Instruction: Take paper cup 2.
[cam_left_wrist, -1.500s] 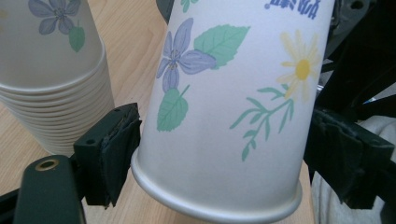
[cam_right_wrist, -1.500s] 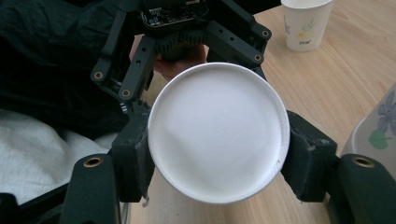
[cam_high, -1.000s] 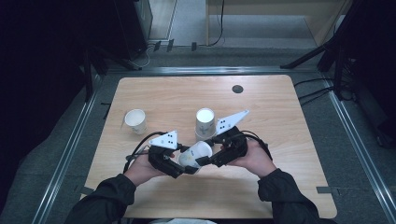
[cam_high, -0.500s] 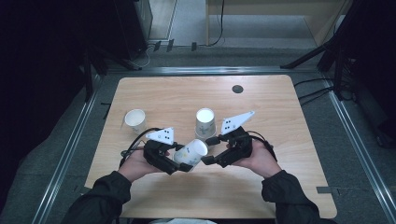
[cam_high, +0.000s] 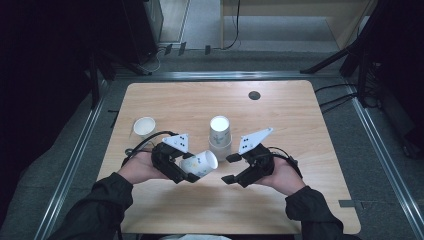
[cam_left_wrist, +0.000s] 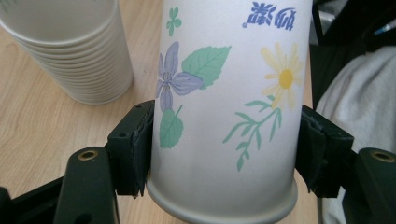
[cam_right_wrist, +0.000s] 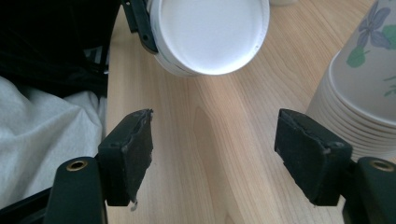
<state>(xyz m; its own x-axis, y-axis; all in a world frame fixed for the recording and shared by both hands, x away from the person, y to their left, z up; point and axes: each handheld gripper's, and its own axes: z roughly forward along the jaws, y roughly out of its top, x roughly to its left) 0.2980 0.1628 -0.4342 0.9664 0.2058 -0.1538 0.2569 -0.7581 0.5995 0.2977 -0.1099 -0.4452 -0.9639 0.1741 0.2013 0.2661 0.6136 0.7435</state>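
A flower-printed paper cup lies on its side in my left gripper, which is shut on it near the base; its jaws press both sides of the wall. The cup's white round end faces my right gripper. That gripper is open, its jaws have just been opening, and nothing but bare wood lies between its pads. A stack of upside-down cups stands just beyond both grippers, close to the right one and also near the left.
A single upright cup stands at the table's left. A dark round hole sits at the back of the wooden table. Metal rails run along the floor on both sides.
The right gripper has let go of the cup, opened, and drawn back to the right. The left gripper has kept the cup and lifted it slightly.
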